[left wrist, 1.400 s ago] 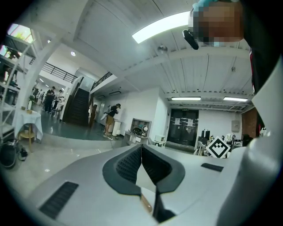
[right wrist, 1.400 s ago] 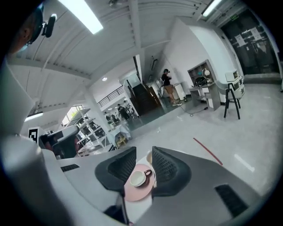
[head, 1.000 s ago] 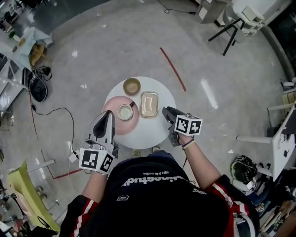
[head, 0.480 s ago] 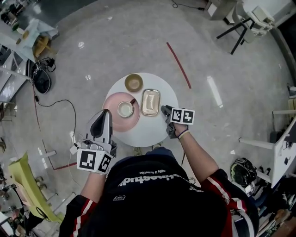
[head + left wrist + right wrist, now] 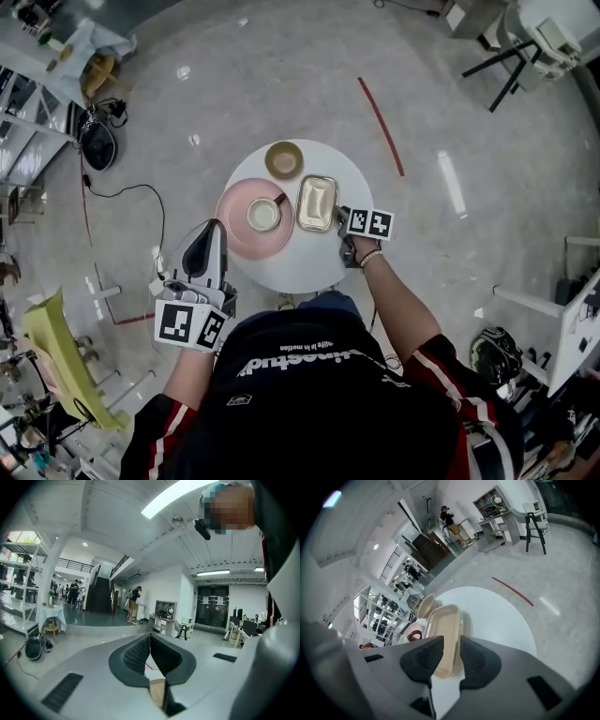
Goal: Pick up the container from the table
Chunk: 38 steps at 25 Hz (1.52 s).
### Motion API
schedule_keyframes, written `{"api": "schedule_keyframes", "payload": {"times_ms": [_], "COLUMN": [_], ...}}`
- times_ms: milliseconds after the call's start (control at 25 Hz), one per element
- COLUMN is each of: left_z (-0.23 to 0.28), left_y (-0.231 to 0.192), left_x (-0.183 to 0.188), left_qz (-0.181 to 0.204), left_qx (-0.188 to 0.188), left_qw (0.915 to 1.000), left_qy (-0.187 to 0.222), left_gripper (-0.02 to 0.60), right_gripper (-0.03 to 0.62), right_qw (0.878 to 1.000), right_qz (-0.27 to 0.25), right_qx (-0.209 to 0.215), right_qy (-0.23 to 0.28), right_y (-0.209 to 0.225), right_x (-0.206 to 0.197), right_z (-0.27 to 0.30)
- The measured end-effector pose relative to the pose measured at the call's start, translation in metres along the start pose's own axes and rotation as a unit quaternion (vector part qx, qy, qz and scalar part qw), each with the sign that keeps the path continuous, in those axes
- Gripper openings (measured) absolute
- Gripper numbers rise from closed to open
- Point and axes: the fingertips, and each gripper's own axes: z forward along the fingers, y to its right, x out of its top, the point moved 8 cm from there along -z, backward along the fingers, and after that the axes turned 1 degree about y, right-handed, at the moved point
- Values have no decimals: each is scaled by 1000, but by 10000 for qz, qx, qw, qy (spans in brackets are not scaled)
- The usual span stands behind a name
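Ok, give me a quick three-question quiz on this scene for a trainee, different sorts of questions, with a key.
1. True or false: the right gripper is shut on the container.
2. What sits on the pink plate? A) bowl B) cup C) container
3. Which gripper has its jaws together?
Key: 1 false; its jaws have just been opening and stand apart, with the container showing between them, ungripped. 2 B. 3 the left gripper.
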Motion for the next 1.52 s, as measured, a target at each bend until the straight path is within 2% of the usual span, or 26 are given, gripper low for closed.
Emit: {"api": "schedule_keyframes", "payload": {"times_ms": [400, 640, 920, 1520], "left_z": [5, 5, 9, -6], "left_y": [-4, -8, -9, -11], "left_x": [4, 1, 2, 12], "left_qz": [38, 40, 26, 7], "left_qx": [152, 209, 209, 52], "left_qw": [9998, 9997, 9997, 9999], "left_qy": [-82, -115, -128, 89], "left_gripper": [25, 25, 25, 25], "right_gripper": [120, 100, 63, 54], "right_qw": [9999, 9992, 9994, 9993], "right_qz": [78, 338, 268, -190], "right_qx": [-50, 184, 232, 110], "right_qy": [-49, -85, -51, 312], "right_y": [11, 18, 16, -4], "right_x": [7, 4, 8, 8], "right_z": [19, 30, 31, 0]}}
